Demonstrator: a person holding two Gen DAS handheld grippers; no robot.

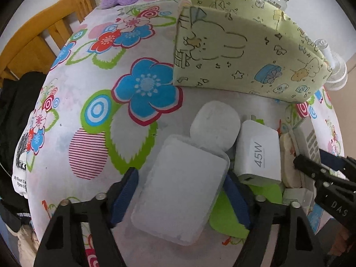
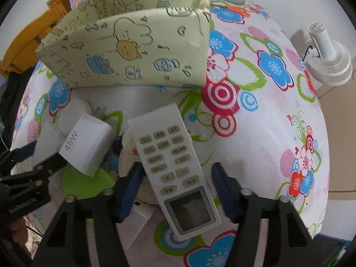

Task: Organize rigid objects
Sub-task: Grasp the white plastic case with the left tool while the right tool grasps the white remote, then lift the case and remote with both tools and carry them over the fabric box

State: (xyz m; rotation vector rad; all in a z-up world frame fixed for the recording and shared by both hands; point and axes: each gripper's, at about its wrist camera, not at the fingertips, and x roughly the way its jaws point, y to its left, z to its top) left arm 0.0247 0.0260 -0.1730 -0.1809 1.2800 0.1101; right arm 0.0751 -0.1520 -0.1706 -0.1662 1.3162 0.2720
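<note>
Frosted translucent plastic case [image 1: 180, 187], matt white plastic remote [image 2: 175, 169], printed floral cloth tablecloth [image 1: 93, 84].

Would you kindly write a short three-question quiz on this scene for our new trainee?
1. True or false: the left gripper has its fingers on either side of the frosted case.
2. Which thing lies between the right gripper's fingers? A) charger B) remote C) jar
3. Fill in: the charger bears the marking "____".

Key
1. True: the blue pads sit against the case's two long sides.
2. B: the remote lies there, with a gap showing at the right finger, so it is not yet clamped.
3. 45W.
</note>
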